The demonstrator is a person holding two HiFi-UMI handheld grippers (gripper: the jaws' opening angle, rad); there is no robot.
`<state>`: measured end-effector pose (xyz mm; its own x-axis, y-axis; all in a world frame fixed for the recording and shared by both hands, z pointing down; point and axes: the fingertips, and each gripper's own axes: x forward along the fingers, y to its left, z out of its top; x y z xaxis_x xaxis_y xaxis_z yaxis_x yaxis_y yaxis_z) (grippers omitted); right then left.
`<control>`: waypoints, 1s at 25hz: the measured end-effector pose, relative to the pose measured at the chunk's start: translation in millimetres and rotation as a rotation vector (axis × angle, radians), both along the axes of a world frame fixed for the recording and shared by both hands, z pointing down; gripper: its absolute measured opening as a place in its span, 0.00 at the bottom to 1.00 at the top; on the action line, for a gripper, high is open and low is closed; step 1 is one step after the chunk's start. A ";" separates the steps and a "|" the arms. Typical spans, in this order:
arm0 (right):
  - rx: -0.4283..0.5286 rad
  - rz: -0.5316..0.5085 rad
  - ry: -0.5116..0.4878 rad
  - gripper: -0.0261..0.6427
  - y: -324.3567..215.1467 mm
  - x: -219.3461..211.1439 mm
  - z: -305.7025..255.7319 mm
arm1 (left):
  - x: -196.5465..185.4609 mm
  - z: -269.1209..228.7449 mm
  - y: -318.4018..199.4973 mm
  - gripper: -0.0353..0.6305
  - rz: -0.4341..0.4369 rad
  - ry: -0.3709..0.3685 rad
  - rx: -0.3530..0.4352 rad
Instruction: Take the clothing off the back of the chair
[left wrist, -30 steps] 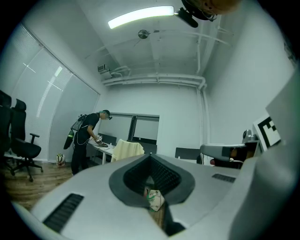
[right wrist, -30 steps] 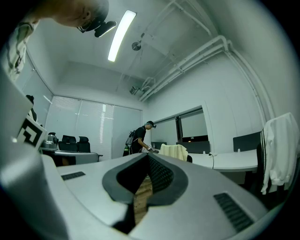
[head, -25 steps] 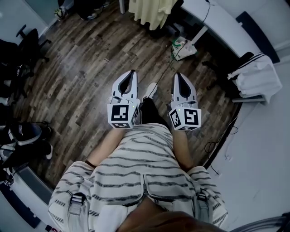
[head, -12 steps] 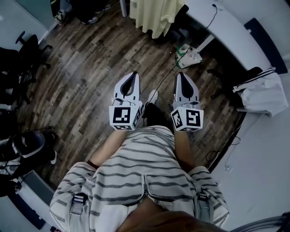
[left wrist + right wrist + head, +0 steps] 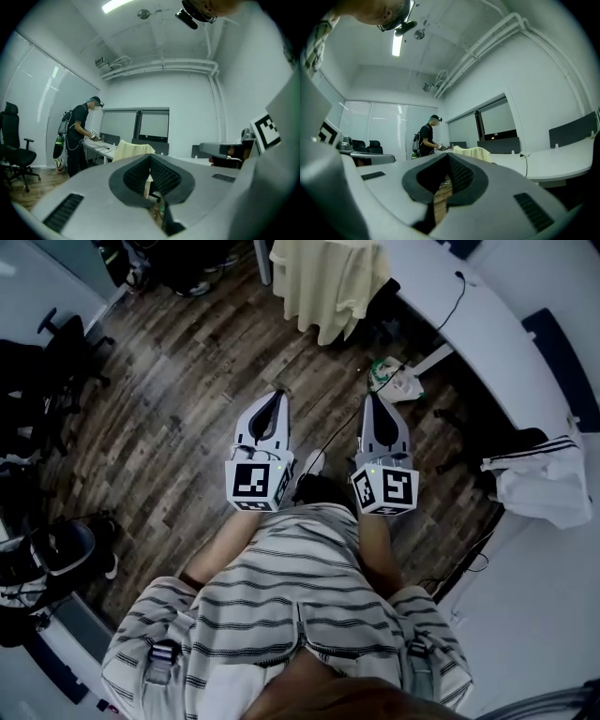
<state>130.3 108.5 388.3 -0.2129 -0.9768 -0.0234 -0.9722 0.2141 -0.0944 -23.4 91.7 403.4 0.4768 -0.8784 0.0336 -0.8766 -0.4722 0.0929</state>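
left gripper (image 5: pixel 273 401), right gripper (image 5: pixel 375 405) level, abreast

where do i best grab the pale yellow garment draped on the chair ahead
Probably the top fold of the pale yellow garment, pinched from above on your near side: it hangs loose in folds below, so lifting there should free it.

Clothing (image 5: pixel 328 282) drapes a chair (image 5: pixel 382 301) ahead, left of the desk (image 5: pixel 487 334); office chairs (image 5: pixel 56 343) stand far left.
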 end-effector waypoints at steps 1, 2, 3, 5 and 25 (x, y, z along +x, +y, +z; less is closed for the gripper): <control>0.000 -0.006 -0.003 0.07 -12.0 3.5 -2.3 | 2.9 -2.2 -11.2 0.09 -0.007 -0.004 -0.001; 0.001 -0.012 -0.007 0.07 -24.2 6.9 -4.2 | 5.8 -3.8 -22.9 0.09 -0.014 -0.008 -0.002; 0.002 -0.018 -0.009 0.07 -36.7 10.6 -5.7 | 9.1 -5.0 -35.0 0.09 -0.020 -0.012 -0.002; 0.000 -0.030 -0.014 0.07 -60.8 19.7 -6.7 | 18.4 -6.0 -58.2 0.09 -0.027 -0.023 -0.001; -0.071 -0.080 -0.066 0.07 -168.6 59.4 12.0 | 61.2 -1.0 -160.7 0.09 -0.081 -0.056 -0.055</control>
